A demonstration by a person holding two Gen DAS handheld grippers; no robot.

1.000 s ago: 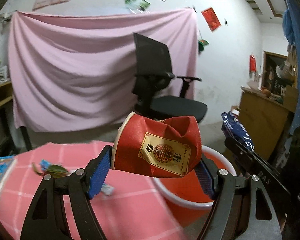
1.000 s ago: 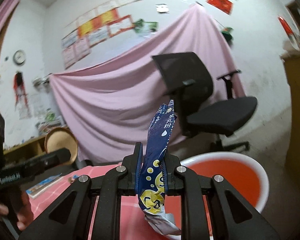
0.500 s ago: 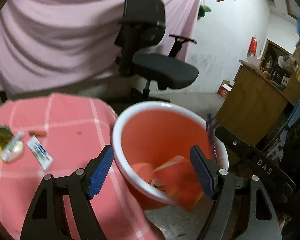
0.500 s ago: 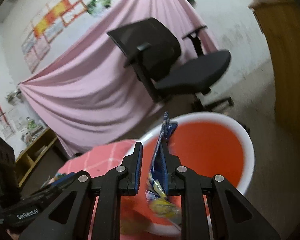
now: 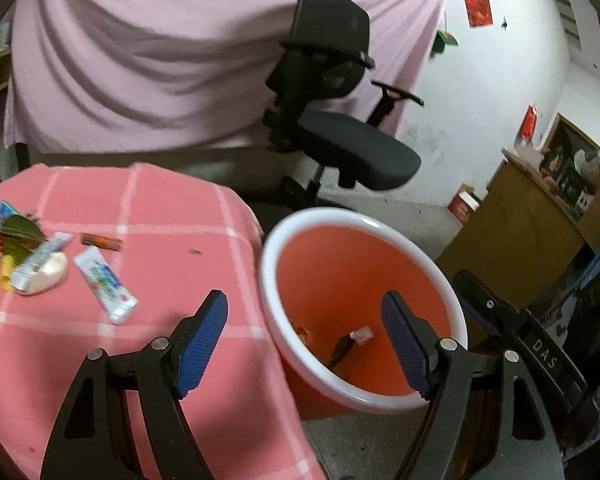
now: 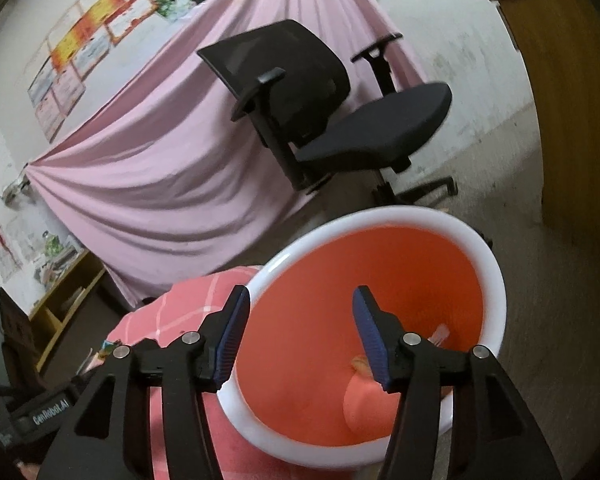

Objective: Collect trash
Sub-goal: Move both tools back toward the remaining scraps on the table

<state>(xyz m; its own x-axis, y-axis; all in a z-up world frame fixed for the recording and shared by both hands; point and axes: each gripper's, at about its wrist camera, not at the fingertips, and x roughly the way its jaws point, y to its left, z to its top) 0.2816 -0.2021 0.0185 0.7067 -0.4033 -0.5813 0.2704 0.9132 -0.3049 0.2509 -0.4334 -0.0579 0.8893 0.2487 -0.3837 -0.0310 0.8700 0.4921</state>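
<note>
Both empty. Left gripper spread wide, right gripper jaws just opened. Orange bucket directly ahead below both; toothpaste-style tubes on pink tablecloth, left of left gripper.

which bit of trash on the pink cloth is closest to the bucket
The white toothpaste-style tube lying flat; the small orange wrapper and the leafy pile lie farther from the bucket.

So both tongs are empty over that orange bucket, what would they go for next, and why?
Probably the left tongs swing back to the pink table for the white tube, the nearest litter. Both tongs are open, the right tongs having just opened with nothing between them, and the bucket already holds scraps.
</note>
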